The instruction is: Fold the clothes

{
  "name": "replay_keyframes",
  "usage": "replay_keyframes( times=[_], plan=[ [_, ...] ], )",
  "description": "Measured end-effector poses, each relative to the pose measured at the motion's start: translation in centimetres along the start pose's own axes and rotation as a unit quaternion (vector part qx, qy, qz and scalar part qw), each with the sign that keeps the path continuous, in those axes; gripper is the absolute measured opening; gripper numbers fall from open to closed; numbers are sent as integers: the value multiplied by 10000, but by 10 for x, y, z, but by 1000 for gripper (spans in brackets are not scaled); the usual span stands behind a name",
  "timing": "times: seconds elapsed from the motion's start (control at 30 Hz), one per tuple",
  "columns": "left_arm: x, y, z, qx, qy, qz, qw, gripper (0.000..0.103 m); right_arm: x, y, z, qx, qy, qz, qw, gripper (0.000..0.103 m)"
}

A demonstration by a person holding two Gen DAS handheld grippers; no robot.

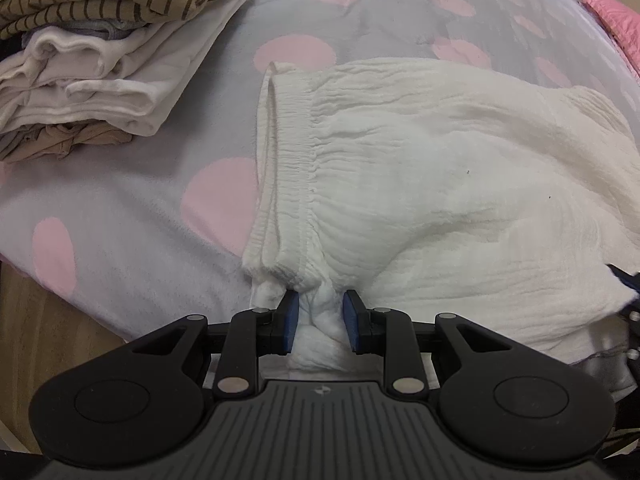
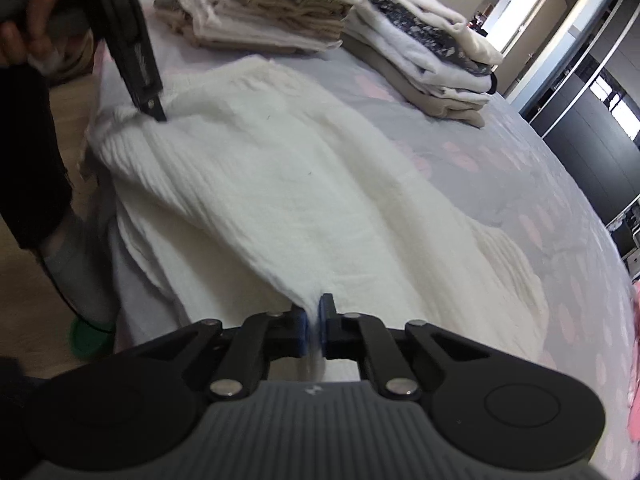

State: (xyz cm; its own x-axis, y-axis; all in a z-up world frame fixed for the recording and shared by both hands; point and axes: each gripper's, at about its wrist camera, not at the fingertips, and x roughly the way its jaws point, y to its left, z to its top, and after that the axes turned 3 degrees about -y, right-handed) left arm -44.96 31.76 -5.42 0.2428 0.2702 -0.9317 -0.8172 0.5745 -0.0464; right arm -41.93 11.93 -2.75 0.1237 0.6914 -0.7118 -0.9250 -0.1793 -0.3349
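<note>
With both grippers at the near edge of the bed, the white crinkled-cotton garment with an elastic waistband (image 1: 420, 184) lies spread flat on the grey bedspread with pink dots (image 1: 132, 208). Left gripper (image 1: 320, 320): blue-padded fingers (image 1: 291, 322) clamped on a bunched wad of the garment's near corner, just below the waistband end. Right gripper (image 2: 314, 326): fingers nearly together, pinching a thin fold of the same garment's near edge, fabric pulled up into a ridge toward them. In the right wrist view the left gripper comes down onto the garment's far-left corner, with the person's hand (image 2: 24, 20) on its handle. Stack of folded beige, striped and white clothes (image 1: 100, 60) sits on the bedspread left of the garment, not touching it; second folded pile (image 2: 432, 52) further back.
</note>
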Motion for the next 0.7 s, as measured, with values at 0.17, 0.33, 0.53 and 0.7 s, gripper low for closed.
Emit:
replay_keyframes(
  times=[0.17, 0.33, 0.53, 0.7],
  plan=[
    [-2, 2, 3, 97, 32, 30, 9999, 22, -15, -3, -10, 68, 160, 657, 9977, 6],
    [-3, -1, 4, 234, 45, 92, 9997, 22, 2, 13, -24, -57, 503, 866, 9950, 6],
    [-9, -5, 4, 239, -118, 55, 9996, 22, -7, 5, -26, 264, 396, 721, 9963, 50],
    [-31, -19, 9, 322, -600, 64, 9977, 22, -29, -21, -27, 1048, 39, 822, 9911, 51]
  ],
)
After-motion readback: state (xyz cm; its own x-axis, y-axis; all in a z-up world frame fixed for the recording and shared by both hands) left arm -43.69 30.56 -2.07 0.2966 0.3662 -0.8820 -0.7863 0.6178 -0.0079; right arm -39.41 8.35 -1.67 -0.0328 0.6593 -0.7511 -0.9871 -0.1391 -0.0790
